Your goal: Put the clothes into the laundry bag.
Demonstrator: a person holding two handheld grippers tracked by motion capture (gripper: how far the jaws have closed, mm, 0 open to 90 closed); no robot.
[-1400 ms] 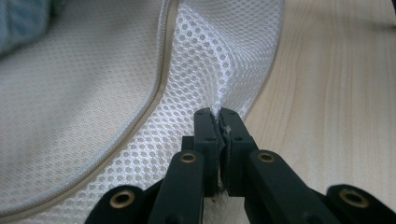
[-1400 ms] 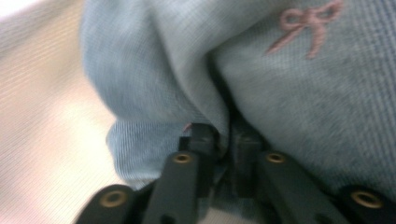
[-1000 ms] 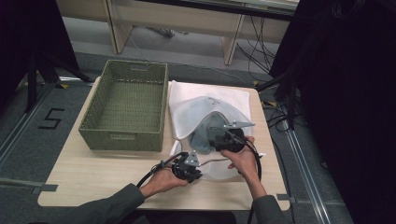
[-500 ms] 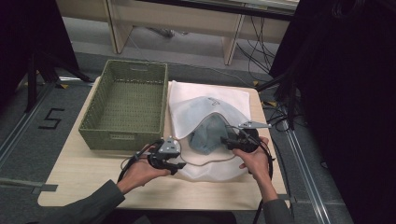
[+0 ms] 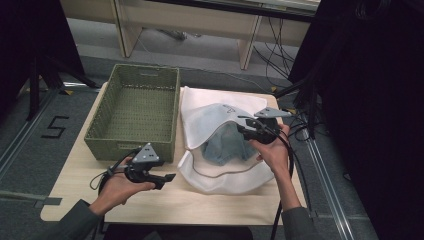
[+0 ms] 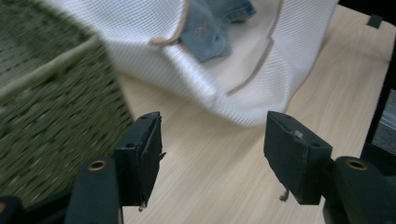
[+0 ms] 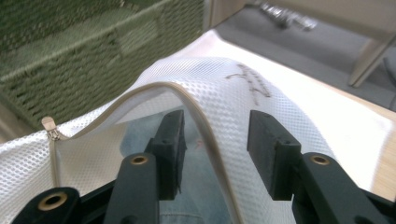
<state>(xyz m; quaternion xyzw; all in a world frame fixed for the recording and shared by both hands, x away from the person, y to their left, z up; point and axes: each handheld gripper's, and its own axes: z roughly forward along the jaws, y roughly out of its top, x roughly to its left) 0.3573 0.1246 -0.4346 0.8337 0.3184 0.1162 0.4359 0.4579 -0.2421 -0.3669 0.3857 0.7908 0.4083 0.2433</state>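
A white mesh laundry bag (image 5: pixel 220 150) lies just right of the green basket (image 5: pixel 135 115), blue denim garment (image 5: pixel 225 145) half inside. The right gripper (image 5: pixel 250 131) props its opening, jaws straddling the rim, grip uncertain; the left gripper (image 5: pixel 167 177), jaws just opened and empty, hovers near the basket. Next, likely: tuck the denim deeper.

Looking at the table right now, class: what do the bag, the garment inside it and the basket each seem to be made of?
Laundry bag: white synthetic mesh, judging by its fine grid of holes, with beige edging. Garment: blue denim, likely cotton, faded and matte. Basket: olive-green woven strands, perhaps paper cord or plastic; the plaited texture shows.
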